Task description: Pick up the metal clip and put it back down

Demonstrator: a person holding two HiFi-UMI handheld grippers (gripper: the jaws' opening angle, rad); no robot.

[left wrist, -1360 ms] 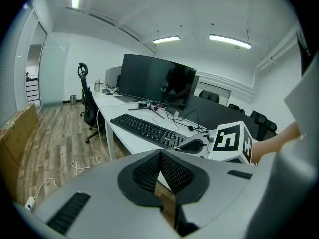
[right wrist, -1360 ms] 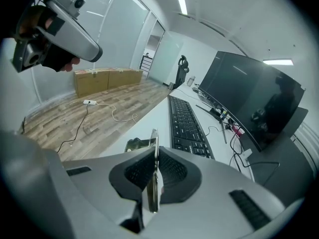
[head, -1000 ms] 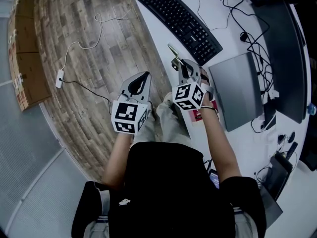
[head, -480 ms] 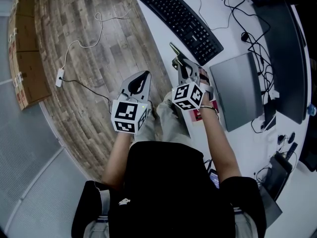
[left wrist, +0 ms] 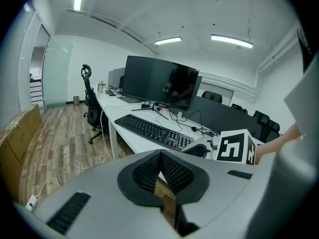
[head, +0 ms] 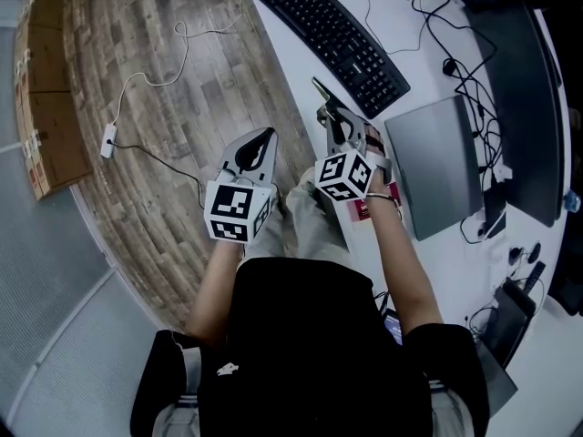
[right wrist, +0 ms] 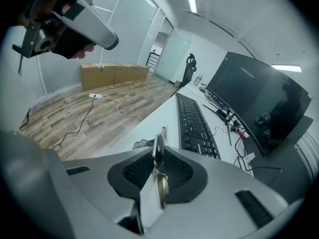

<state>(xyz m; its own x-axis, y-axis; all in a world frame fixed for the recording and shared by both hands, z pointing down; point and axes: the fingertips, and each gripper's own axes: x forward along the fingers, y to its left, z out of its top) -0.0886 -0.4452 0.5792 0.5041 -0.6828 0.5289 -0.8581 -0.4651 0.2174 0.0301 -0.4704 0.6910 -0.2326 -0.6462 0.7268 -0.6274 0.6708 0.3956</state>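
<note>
A: Where is the clip?

B: It is in the right gripper, edge-on between the pads. Its tip pokes out past the fingertips over the desk, near the edge and just short of the keyboard. The jaws have just been opening, but the clip stands between them and the pads look to be on its flat sides. It reads as gripped, if loosely. Whether it touches the desk cannot be told.

A: Why is it held that way?

B: The gripper tilts down toward the bare strip of desk, which suits laying the clip there. The put-down seems under way.

A: And the other tool?

B: The left gripper is closed on nothing and hangs over the floor beside the desk, probably so as not to crowd the right one.

A: Is anything in the way?

B: The keyboard lies just beyond the clip. A laptop sits to the right of the hand, with cables behind it. The strip is narrow, so a clip released too near the edge could slip off to the floor, where a white cord trails.
</note>
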